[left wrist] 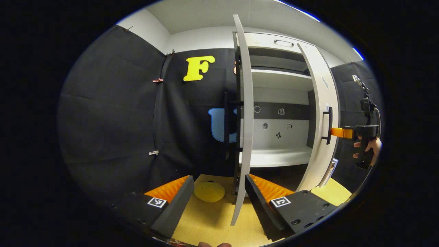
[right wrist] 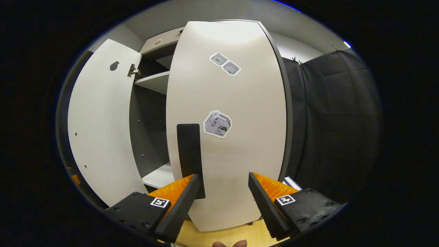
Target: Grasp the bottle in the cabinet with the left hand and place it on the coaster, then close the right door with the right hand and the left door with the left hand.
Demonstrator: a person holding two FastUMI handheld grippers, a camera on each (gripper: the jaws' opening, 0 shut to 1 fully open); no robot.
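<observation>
Black-draped booth, tall white cabinet (left wrist: 281, 103) as landmark. No bottle is seen on its shelves or on the round yellow coaster (left wrist: 209, 191) before it. Both grippers released: left gripper (left wrist: 219, 202) straddles the rigid white left door (left wrist: 244, 113) edge; right gripper (right wrist: 223, 202) faces the stiff white right door (right wrist: 229, 137), best pushed beside its black bar handle (right wrist: 189, 154).

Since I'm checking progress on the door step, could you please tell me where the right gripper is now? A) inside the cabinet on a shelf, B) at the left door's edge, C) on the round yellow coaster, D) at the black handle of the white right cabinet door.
D: the right gripper, jaws open, faces the white right cabinet door with its black handle by one finger.
</observation>
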